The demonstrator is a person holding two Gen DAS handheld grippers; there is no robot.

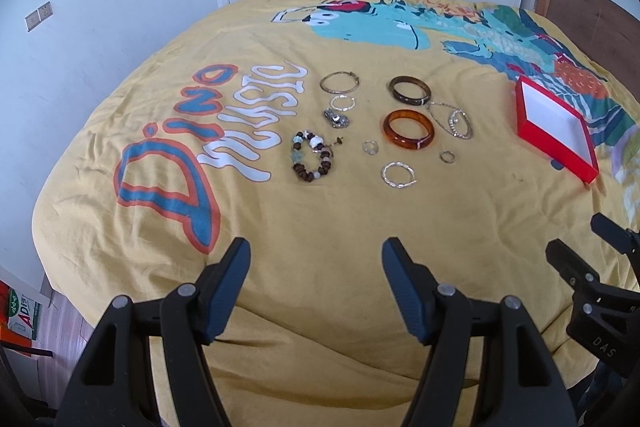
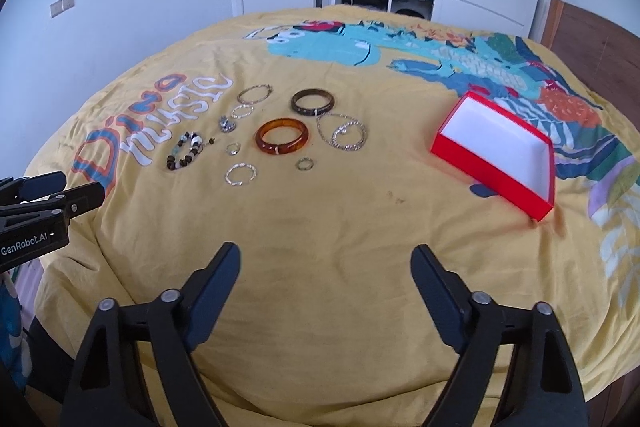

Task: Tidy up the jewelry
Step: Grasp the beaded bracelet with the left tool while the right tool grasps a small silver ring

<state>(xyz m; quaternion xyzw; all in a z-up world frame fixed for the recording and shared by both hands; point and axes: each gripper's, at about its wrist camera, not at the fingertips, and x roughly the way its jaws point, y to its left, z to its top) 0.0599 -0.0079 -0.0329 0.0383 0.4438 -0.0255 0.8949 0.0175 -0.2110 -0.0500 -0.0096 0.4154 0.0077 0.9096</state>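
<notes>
**A:** So where are we on the jewelry sorting? Looks like nothing's been picked up yet, right?

**B:** That's my read, it's the approach step. Both grippers hang over the near part of the bed [image 2: 328,227]. The left gripper [image 1: 316,267] has its jaws spread wide with nothing between them, and the right gripper [image 2: 326,269] has its jaws wide and empty too.

**A:** And the actual jewelry?

**B:** All laid out on the yellow cover, well ahead of both sets of jaws. The amber bangle [image 2: 283,137] sits ahead and a bit left of the right jaws, with the dark bangle [image 2: 312,101] just beyond it. The beaded bracelet [image 1: 313,155] is almost straight ahead of the left jaws. The red box [image 2: 496,151] is ahead and off to the right of the right jaws, open and empty as far as I can see.

**A:** Next move?

**B:** I'd guess reach forward and down to one piece, straddle its rim, then pinch. The thin silver ring [image 2: 240,174] nearest the jaws looks fiddly on soft fabric.
</notes>
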